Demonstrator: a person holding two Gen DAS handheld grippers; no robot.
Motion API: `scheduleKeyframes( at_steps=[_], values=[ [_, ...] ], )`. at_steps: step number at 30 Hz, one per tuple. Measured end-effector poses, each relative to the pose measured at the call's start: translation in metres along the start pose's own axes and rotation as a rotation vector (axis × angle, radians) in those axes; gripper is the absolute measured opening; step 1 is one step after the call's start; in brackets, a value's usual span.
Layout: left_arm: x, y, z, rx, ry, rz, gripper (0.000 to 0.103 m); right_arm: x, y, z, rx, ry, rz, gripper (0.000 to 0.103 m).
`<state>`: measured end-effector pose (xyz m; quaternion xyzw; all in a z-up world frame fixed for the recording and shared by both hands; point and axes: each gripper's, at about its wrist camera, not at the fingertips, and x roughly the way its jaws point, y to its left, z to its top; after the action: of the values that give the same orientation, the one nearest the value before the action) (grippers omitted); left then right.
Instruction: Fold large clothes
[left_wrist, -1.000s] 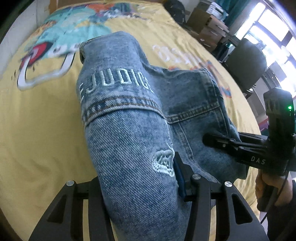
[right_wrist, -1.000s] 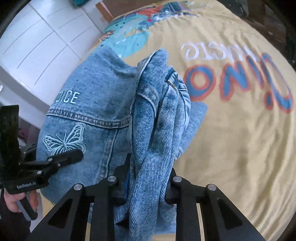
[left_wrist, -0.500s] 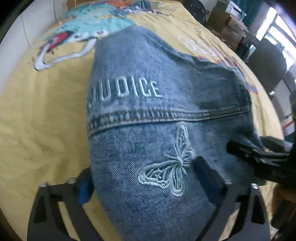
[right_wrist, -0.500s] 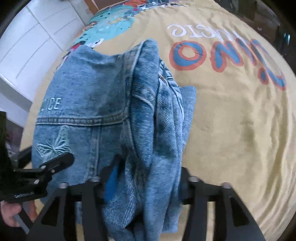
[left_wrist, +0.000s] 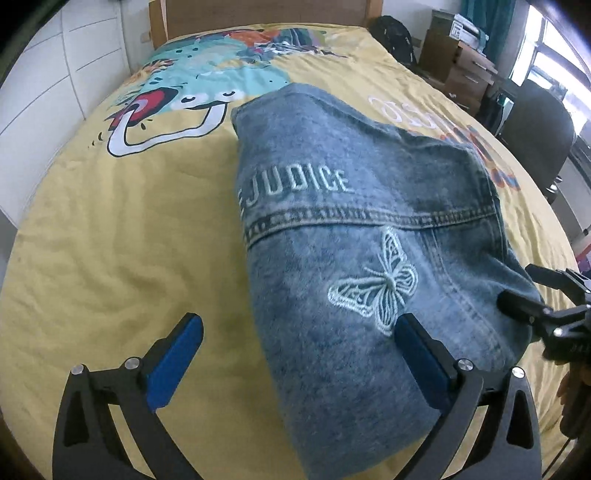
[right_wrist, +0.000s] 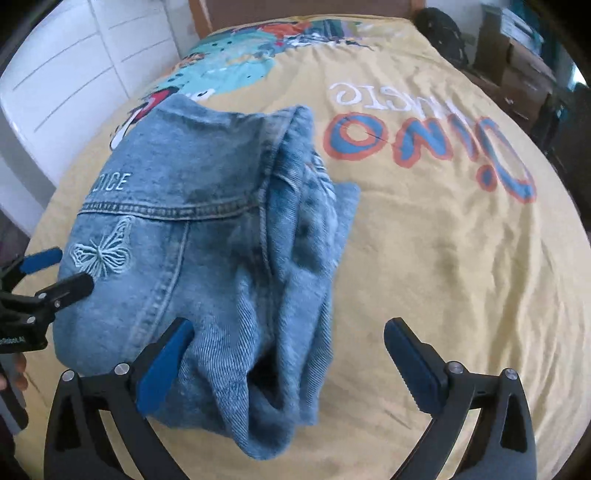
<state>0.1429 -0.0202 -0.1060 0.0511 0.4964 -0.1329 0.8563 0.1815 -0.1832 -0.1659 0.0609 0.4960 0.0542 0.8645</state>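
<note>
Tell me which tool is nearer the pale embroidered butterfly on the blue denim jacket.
Left. The left tool stands open with one pad right beside the butterfly; the right tool stands open at the jacket's bunched far side, well away.

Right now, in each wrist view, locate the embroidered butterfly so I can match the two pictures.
Left wrist view: butterfly sits lower centre-right on the jacket, just above the right-hand blue pad.
Right wrist view: butterfly sits at the left edge, mid-height, beside the left gripper.
Shared landmark: the stitched letters "DICE", just above the seam over the butterfly.
</note>
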Motion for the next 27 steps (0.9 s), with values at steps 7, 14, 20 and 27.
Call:
scheduleKeyframes(
  at_steps=[7,14,20,27],
  values=[
    [0.011,0.008,-0.018,-0.029,-0.044,-0.035,0.103,0.003,-0.021,-0.032,0.02,-0.037,0.002,0.102],
    [-0.029,0.004,-0.013,-0.045,-0.057,0.043,0.102,-0.031,-0.021,-0.035,0.043,-0.081,-0.026,0.103],
    [-0.093,-0.002,-0.017,-0.047,-0.111,0.1,0.102,-0.115,-0.021,-0.036,0.02,-0.174,-0.051,0.103],
    [-0.159,-0.006,-0.035,-0.086,-0.161,0.099,0.102,-0.189,-0.021,-0.051,0.018,-0.237,-0.079,0.103]
  ],
)
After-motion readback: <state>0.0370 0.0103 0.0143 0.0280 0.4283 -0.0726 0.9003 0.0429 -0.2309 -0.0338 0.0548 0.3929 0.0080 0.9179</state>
